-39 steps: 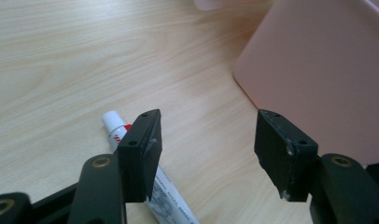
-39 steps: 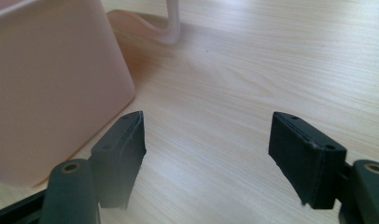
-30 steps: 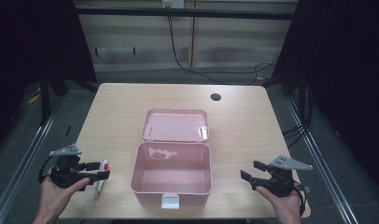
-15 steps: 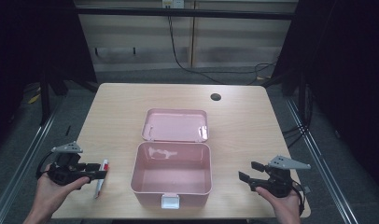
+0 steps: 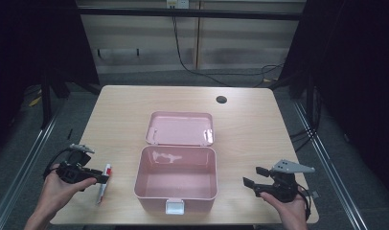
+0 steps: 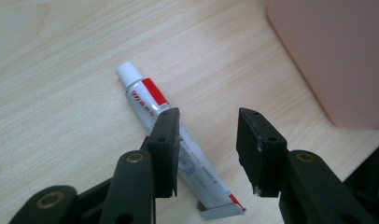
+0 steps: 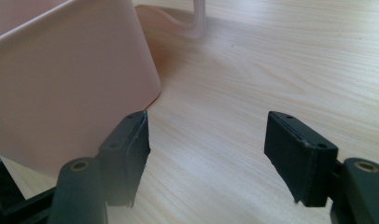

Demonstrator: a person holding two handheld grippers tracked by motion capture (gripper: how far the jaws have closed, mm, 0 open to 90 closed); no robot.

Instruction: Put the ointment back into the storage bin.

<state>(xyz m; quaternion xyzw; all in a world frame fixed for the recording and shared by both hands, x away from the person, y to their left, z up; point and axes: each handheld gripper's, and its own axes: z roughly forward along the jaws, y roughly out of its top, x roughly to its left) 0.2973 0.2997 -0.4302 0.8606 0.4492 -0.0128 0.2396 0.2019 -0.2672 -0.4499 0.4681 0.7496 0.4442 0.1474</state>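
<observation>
- The left gripper (image 6: 207,140) hangs low over the tube (image 6: 178,149), which lies flat on the table (image 5: 259,129) just left of the pink box (image 5: 176,179).
- In the left gripper view the tube runs slantwise, white cap away from the gripper, crimped end near it.
- Its left jaw covers the tube's middle; whether it touches I cannot tell. The right jaw stands apart over bare wood.
- Those jaws have just been closing in, yet a clear gap remains and nothing is pinched: the tube sits under one jaw, not between the pads.
- From the high view, the left gripper (image 5: 102,178) points towards the box, tips right at the tube (image 5: 104,182).
- The right gripper (image 5: 252,178) rests at the table's right front corner, well away from the tube, aimed at the box.
- In its own view the right gripper (image 7: 206,154) has its jaws spread, bare table between them, the box wall (image 7: 66,88) just beside the left one.
</observation>
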